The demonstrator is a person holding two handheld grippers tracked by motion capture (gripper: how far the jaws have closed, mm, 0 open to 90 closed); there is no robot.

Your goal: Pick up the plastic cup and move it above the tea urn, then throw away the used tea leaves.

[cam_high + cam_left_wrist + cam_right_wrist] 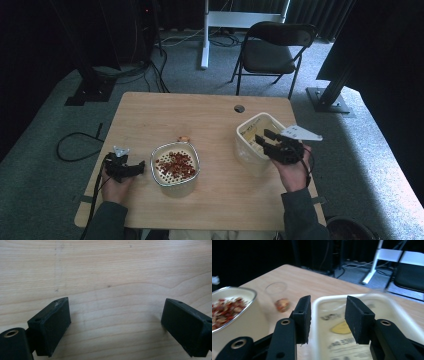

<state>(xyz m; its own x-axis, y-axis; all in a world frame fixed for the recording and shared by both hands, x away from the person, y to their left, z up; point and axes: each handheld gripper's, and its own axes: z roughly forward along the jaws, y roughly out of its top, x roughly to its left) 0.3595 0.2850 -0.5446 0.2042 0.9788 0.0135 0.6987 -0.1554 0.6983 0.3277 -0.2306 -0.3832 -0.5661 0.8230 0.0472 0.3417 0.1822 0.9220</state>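
Right tongs [267, 140] part open astride near rim of white tub [250, 131], ready to pinch for lifting. Left tongs [134, 167] wide open, empty, over desk [150, 112] beside bowl [175, 165].

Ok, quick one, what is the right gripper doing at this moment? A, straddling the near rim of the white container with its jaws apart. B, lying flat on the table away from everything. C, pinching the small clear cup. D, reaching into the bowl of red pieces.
A: in the right gripper view, the right gripper has one jaw outside and one inside the rim of the white container, jaws apart; whether they touch the rim is unclear.
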